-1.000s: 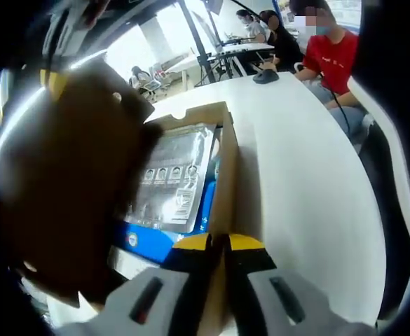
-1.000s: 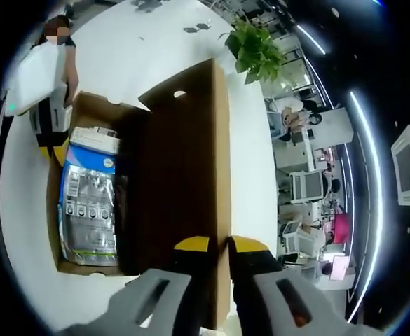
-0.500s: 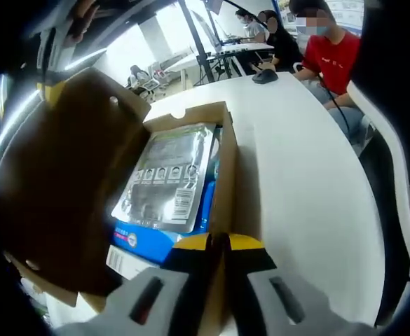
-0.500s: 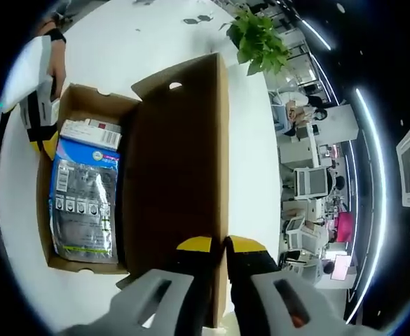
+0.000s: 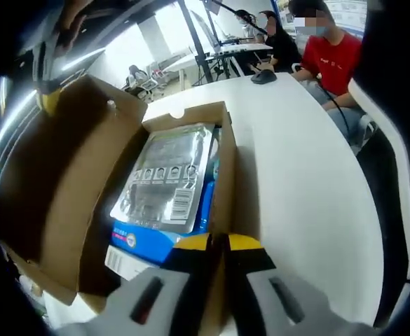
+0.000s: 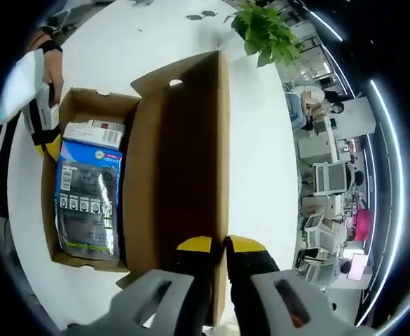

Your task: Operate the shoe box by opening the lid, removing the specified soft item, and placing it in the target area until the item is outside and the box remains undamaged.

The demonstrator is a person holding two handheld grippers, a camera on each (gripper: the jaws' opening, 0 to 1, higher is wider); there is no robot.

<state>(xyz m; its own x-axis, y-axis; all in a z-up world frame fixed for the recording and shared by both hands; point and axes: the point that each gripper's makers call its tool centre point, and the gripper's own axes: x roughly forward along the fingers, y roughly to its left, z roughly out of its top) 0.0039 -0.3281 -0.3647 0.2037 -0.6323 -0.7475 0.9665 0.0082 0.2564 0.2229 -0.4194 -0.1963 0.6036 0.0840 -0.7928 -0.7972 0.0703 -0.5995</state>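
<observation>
the shoe box (image 6: 85, 259) sits open on the white desk (image 5: 303, 182), its lid (image 6: 180, 168) swung up and back. inside lies a silver and blue soft packet (image 6: 85, 203), flat in the tray beside a small white carton (image 6: 92, 131). the right gripper (image 6: 216, 245) has its jaws pinching the lid's free edge. the left gripper (image 5: 217, 241) has its jaws pinching the box's side wall (image 5: 224, 175). a potted plant (image 6: 264, 31) stands at the desk's far edge.
</observation>
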